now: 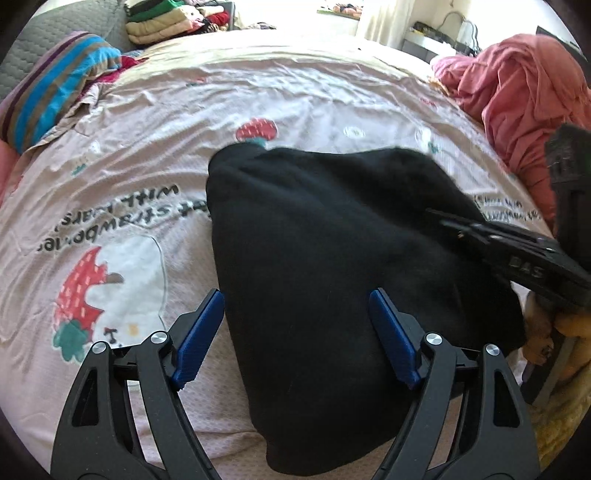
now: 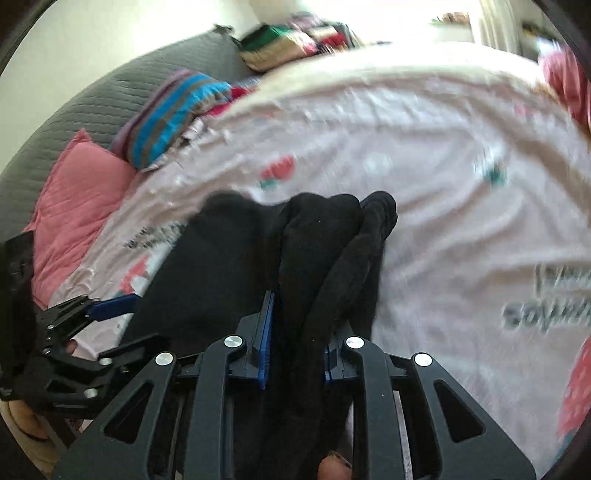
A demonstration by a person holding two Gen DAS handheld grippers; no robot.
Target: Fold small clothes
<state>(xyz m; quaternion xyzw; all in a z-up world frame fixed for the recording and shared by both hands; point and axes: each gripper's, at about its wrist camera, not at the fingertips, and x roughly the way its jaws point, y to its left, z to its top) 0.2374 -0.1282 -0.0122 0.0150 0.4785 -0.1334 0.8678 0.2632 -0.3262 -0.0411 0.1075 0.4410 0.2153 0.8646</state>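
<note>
A black garment [image 1: 314, 229] lies on the pale strawberry-print bedsheet [image 1: 295, 92], its narrow end nearest me. My left gripper [image 1: 297, 325] hovers over that near end, open, its blue pads [image 1: 201, 332] standing either side of the cloth without pressing it. My right gripper [image 2: 299, 332] is shut on a bunched fold of the black garment [image 2: 325, 243], which rises in thick ridges between its jaws. From the left wrist view the right gripper [image 1: 461, 229] reaches in at the garment's right edge. The right wrist view shows the left gripper [image 2: 92, 314] at the garment's left side.
A heap of pink clothes [image 1: 517, 92] lies at the far right of the bed. A striped pillow [image 1: 55, 92] and a pink pillow [image 2: 81, 192] sit at the left by a grey quilted headboard [image 1: 48, 40]. Folded clothes [image 1: 166, 18] are stacked beyond the bed.
</note>
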